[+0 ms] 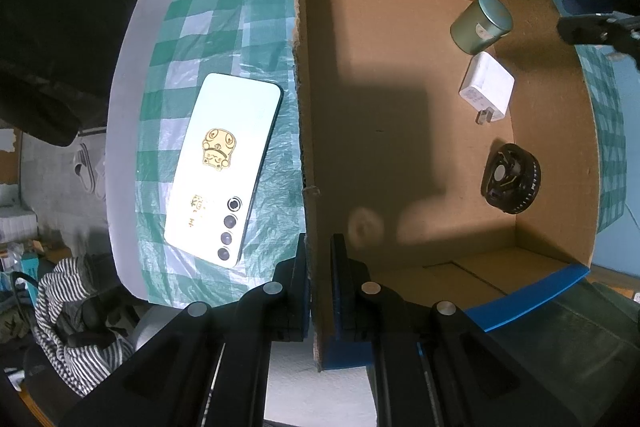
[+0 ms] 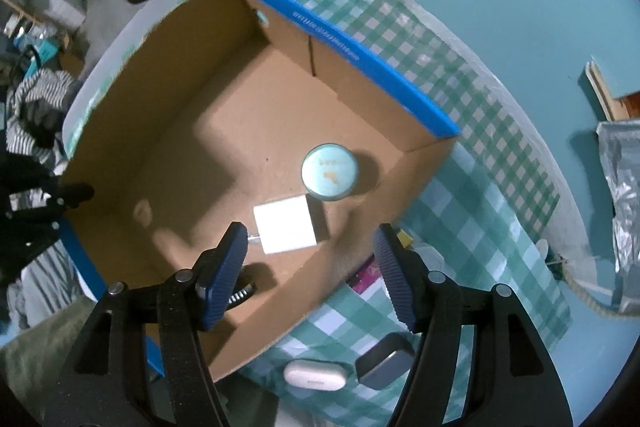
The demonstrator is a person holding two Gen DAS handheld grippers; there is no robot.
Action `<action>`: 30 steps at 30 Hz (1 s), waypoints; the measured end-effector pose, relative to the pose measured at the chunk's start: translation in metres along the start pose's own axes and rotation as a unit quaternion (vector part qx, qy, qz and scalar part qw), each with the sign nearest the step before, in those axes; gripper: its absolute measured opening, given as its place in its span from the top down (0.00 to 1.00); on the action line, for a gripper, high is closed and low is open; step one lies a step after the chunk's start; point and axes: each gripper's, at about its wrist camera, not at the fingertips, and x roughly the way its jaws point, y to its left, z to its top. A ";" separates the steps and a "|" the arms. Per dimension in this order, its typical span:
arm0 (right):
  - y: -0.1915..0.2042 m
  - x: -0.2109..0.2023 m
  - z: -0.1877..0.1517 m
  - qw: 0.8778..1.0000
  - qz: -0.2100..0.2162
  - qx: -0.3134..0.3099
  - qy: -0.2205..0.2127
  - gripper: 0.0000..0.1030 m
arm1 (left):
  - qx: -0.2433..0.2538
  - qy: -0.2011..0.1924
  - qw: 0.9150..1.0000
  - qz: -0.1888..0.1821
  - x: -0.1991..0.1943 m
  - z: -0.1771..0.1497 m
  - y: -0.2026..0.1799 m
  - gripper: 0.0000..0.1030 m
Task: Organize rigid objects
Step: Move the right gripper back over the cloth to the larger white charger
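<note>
Clamped on the near wall of the cardboard box [image 1: 316,131], the left gripper [image 1: 319,291] has one finger outside and one inside the wall. Inside the box, toward its right side, lie a round green tin [image 1: 481,23], a white charger [image 1: 487,87] just near of it, and a black ribbed wheel [image 1: 511,178] nearer still. Left of the box a white phone [image 1: 224,167] lies face down on the checked cloth of the table [image 1: 124,99]. Over the box's right wall, the right gripper [image 2: 310,267] hangs with fingers wide apart and holding nothing; beneath it a white earbud case [image 2: 315,377] and a grey case [image 2: 385,364] lie on the cloth.
</note>
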 end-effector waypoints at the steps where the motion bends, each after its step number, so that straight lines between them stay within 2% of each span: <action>1: -0.001 -0.003 -0.001 1.000 0.000 0.004 -0.003 0.36 | 0.000 0.000 1.000 0.000 0.000 0.000 0.000 0.92; 17: -0.038 -0.047 -0.028 0.995 0.002 0.092 -0.045 0.32 | 0.009 0.000 1.000 0.004 -0.003 0.003 -0.002 0.92; 30: -0.060 -0.062 -0.058 0.989 -0.006 0.140 -0.057 0.32 | 0.011 0.001 1.000 0.007 -0.004 0.002 -0.003 0.92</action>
